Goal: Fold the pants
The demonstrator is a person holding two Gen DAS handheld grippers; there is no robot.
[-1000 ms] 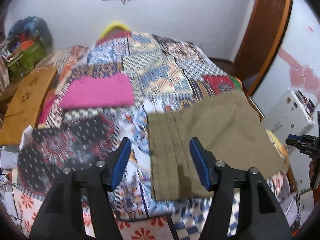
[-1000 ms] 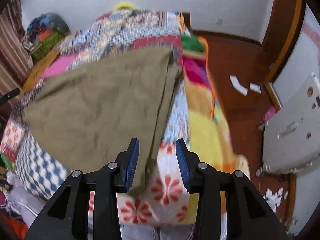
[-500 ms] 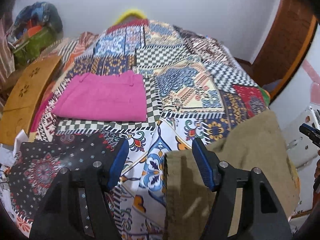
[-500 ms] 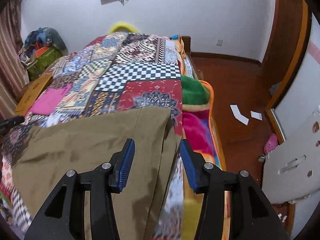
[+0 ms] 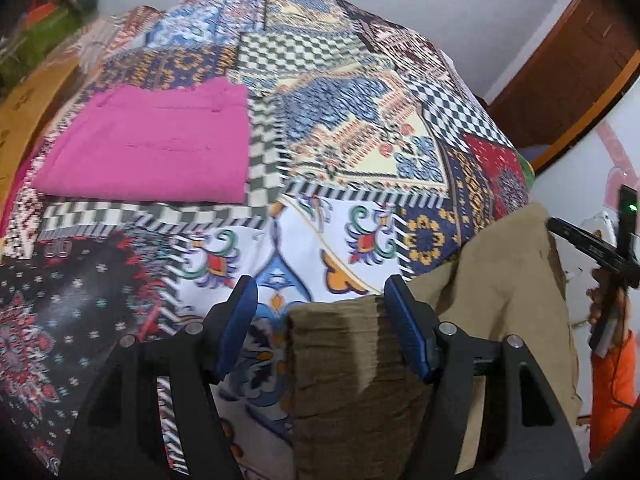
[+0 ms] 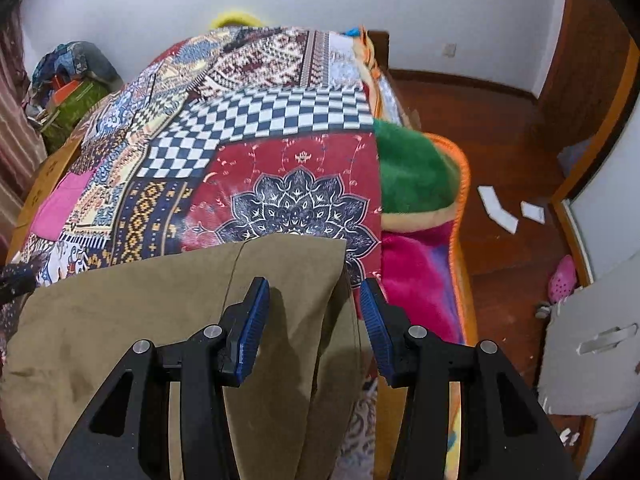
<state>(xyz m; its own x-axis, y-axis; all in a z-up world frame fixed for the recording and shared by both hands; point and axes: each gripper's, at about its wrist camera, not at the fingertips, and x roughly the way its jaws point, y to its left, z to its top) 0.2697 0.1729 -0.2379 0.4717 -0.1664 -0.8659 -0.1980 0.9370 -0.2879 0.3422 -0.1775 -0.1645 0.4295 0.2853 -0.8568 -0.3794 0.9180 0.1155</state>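
Observation:
Olive-brown pants [image 5: 492, 304] lie partly folded at the near edge of the patchwork bed. In the left wrist view my left gripper [image 5: 322, 320] is open, its blue pads on either side of a stacked corner of the pants [image 5: 340, 364], not closed on it. In the right wrist view my right gripper [image 6: 314, 320] is open above the pants' right corner [image 6: 292, 280], with cloth between the pads [image 6: 252, 324] but not pinched. The right gripper also shows at the edge of the left wrist view [image 5: 600, 256].
Folded pink pants [image 5: 152, 148] lie on the patchwork quilt [image 5: 352, 128] at the left. A green, orange and pink blanket [image 6: 416, 176] hangs off the bed's right side. The wooden floor [image 6: 500, 128] has paper scraps. A white panel [image 6: 592, 344] stands at the right.
Both grippers moved forward and lower over the near edge of the olive pants. The pants now sit between each pair of open pads and look closer.

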